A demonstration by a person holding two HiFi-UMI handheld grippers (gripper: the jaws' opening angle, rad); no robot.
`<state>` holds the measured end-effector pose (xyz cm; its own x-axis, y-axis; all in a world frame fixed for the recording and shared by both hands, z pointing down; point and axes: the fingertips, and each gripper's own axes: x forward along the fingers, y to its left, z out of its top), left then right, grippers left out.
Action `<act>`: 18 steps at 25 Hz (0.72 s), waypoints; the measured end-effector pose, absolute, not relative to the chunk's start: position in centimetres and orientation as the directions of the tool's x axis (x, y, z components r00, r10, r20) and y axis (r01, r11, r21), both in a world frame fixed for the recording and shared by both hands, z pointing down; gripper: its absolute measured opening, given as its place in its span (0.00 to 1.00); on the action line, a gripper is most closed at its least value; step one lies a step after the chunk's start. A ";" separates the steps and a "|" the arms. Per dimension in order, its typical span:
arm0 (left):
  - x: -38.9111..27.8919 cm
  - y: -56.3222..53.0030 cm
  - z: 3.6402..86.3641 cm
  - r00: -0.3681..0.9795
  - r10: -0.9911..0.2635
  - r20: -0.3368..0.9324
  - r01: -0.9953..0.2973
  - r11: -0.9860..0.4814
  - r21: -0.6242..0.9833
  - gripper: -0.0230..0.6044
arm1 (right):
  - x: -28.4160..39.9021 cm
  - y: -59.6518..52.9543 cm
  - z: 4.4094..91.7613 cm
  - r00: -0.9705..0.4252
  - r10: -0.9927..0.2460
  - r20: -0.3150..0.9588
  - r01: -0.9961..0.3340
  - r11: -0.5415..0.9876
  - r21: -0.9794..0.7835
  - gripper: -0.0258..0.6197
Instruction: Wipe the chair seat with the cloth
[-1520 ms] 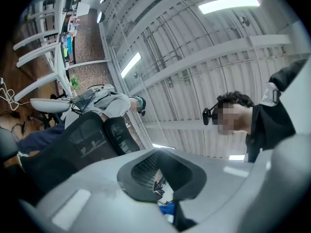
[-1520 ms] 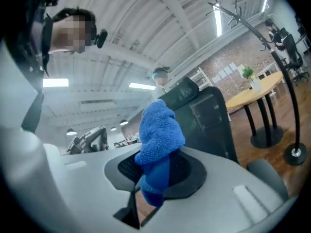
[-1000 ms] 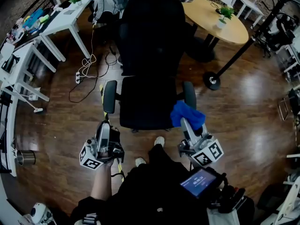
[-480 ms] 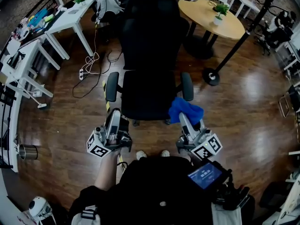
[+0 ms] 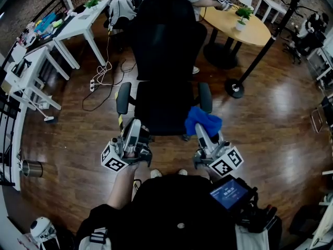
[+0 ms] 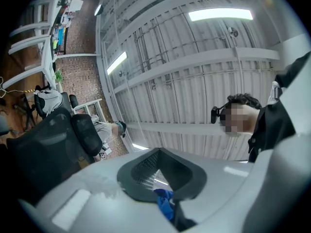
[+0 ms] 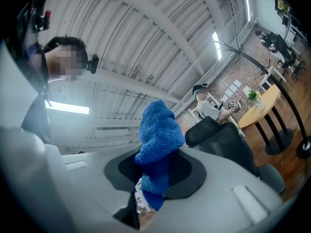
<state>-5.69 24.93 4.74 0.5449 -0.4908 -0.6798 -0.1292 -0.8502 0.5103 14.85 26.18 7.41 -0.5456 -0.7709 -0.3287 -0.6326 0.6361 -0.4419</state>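
1. Floor (image 5: 276, 124): dark wood boards under both grippers and all round them.
2. Chair (image 5: 166, 40): black office chair, directly ahead of both grippers, backrest at the far side. Seat (image 5: 164, 108) lies just beyond the jaw tips and btwn them. One armrest (image 5: 123, 98) is ahead of the L gripper, the other (image 5: 205, 97) ahead of the R gripper.
3. Round table (image 5: 244, 30): wood top, well ahead and to the right of the R gripper, w/ a small potted plant (image 5: 241, 15) on it.
4. White desk (image 5: 83, 20): well ahead and to the left of the L gripper. Cables (image 5: 99, 74) lie on the floor btwn the desk and the chair.
5. L gripper (image 5: 133, 130): held low at the seat's near-left corner, marker cube (image 5: 113, 159) at its rear. Its own view shows the jaws pressed together, pads meeting. A small blue scrap shows at the seam; what it is cannot be made out.
6. R gripper (image 5: 201, 132): held at the seat's near-right corner, marker cube (image 5: 227, 162) at its rear. Jaws are pinching the cloth.
7. Cloth (image 5: 203, 121): blue terry, bunched, nipped by its lower part. The loose bulk stands out past the jaw tips, over the seat's front-right edge beside the right armrest. Contact w/ the seat is not clear.
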 end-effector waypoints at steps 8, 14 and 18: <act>-5.3 25.4 3.9 0.539 -0.481 -0.691 -0.130 -0.858 0.496 0.03 | 15.0 26.8 6.9 -0.549 -0.767 -0.331 -0.633 0.640 -0.435 0.18; -4.9 25.6 3.9 0.541 -0.479 -0.692 -0.124 -0.858 0.498 0.03 | 15.2 27.1 6.9 -0.544 -0.772 -0.327 -0.637 0.635 -0.438 0.18; -4.6 25.8 4.0 0.540 -0.477 -0.694 -0.122 -0.860 0.495 0.03 | 15.5 27.2 6.9 -0.540 -0.773 -0.334 -0.638 0.634 -0.437 0.18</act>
